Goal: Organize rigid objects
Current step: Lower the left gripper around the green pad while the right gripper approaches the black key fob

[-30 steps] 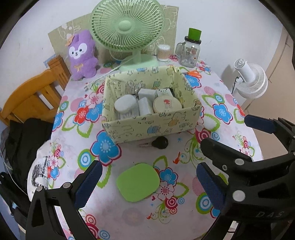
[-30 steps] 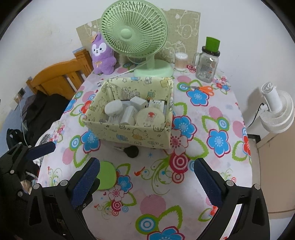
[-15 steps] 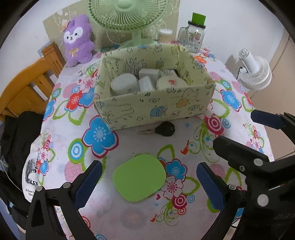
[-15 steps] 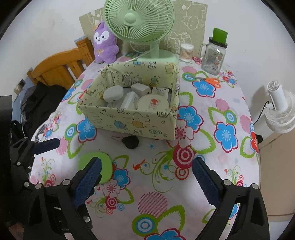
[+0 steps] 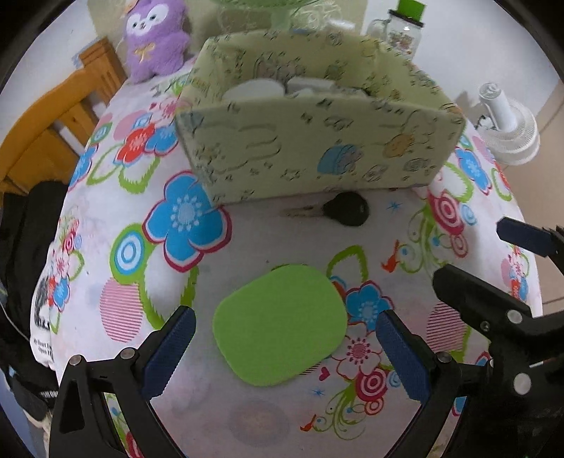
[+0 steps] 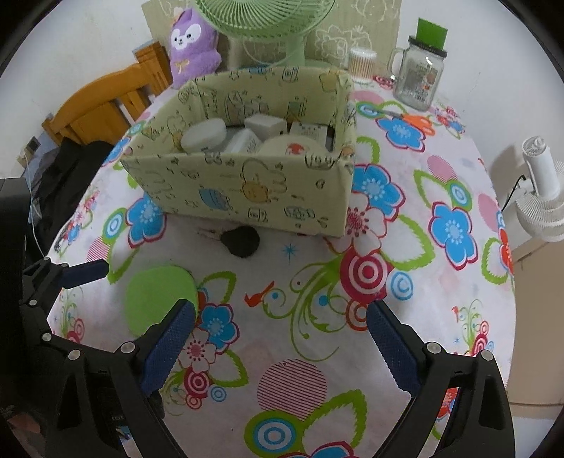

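Green flat pad (image 5: 278, 322) lies loose on the flowered table (image 6: 405, 246), toward your near edge, left of middle, nothing on it and nothing touching it. Your left gripper (image 5: 282, 352) hangs right over it, jaws wide, one blue pad either side, so the pad sits framed between them; looks set up for a straight-down grab, though it's thin and flat, so getting under its edges could be fiddly. Black-headed key (image 5: 338, 210) lies further in, just in front of the patterned box (image 5: 317, 148), close to its front wall, apart from the pad. Box sits mid-table, open top, already holding white jars and small cartons, so I'd judge that's where the loose stuff goes. Your right gripper (image 6: 280, 347) is also wide, empty, over bare cloth to the right of the pad, nothing between its jaws; probably just standing by, or lined up for the key. Back edge: purple plush (image 6: 192, 42), green fan (image 6: 271, 21), handled jar (image 6: 417, 75); out of the way. White fan (image 6: 543, 197) stands off the table on the right.
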`<state>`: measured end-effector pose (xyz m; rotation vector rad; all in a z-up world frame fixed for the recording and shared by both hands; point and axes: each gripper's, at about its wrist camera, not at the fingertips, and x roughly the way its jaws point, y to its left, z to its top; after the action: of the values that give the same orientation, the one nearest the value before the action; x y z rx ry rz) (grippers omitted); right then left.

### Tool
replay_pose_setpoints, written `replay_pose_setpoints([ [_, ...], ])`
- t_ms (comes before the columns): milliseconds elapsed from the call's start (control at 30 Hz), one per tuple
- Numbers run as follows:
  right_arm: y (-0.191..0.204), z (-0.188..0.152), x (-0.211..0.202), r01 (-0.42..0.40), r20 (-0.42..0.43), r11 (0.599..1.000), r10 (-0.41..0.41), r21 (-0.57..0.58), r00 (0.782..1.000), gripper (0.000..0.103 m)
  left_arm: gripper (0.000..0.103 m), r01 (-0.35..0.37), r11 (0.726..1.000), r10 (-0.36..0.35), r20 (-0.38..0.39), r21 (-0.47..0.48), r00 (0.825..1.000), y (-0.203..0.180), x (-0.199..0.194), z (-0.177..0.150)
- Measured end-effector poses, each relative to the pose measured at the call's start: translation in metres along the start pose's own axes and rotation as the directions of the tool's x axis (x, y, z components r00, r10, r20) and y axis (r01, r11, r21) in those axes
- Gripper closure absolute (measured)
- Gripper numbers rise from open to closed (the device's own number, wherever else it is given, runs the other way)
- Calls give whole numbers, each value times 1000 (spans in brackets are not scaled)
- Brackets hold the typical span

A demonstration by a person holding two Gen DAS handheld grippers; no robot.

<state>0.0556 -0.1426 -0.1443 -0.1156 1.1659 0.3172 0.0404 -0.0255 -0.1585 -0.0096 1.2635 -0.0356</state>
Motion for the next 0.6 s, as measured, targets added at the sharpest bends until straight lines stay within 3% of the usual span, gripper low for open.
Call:
replay_pose_setpoints([
  [200,-4,2,14,3,-25,1000,-2,21,1000,4,0,-19,992,16,-29,-121,999,8,14,-4],
  [600,0,11,39,11,-67,1000,-11,-4,998,4,0,-37,971,23,-59,-235,998,12,33,-9],
])
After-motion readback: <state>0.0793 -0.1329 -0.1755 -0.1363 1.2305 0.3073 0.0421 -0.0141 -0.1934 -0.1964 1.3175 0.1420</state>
